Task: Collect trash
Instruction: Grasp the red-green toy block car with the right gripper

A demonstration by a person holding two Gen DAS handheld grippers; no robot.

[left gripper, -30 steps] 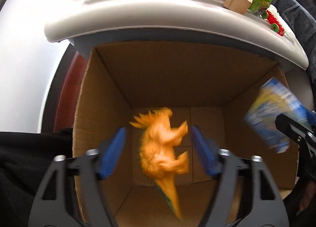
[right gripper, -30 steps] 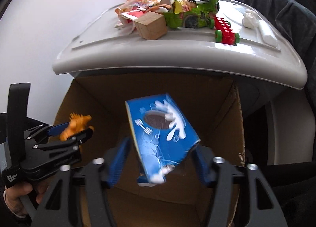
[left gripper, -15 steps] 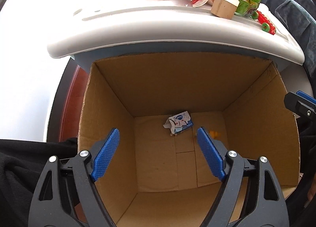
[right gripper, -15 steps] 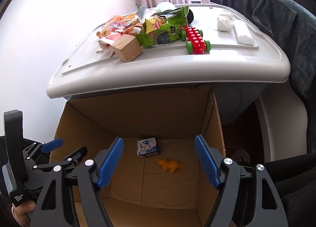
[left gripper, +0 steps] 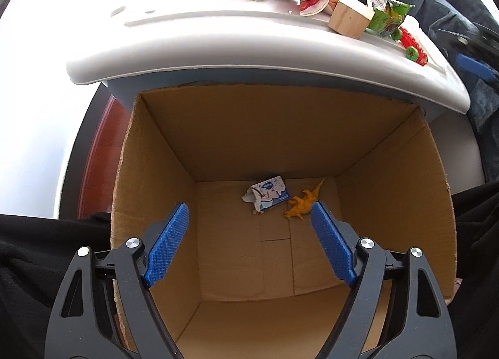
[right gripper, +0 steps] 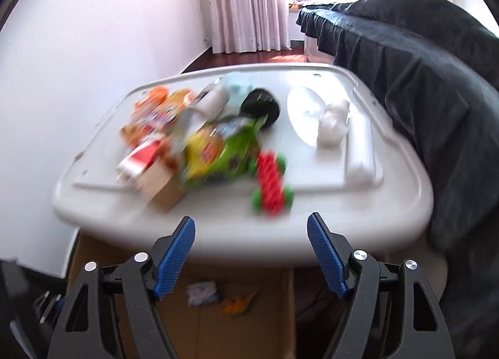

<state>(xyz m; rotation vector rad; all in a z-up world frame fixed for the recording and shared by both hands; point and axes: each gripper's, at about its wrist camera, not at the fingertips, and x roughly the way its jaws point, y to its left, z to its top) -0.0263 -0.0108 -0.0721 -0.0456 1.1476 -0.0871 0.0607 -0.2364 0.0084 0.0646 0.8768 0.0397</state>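
An open cardboard box stands on the floor below a white table. A blue-and-white carton and an orange toy dinosaur lie on its bottom; both show blurred in the right wrist view, the carton and the dinosaur. My left gripper is open and empty above the box. My right gripper is open and empty at the table's front edge. On the table lie a green wrapper, a red toy car, a wooden block and orange and red wrappers.
A crumpled white bag and a white roll lie on the table's right side. A dark blanket covers the bed to the right. A white wall stands on the left, curtains behind.
Both grippers let go of the dinosaur and the blue carton, which fell to the box bottom. The right gripper has risen from over the box to the table's edge.
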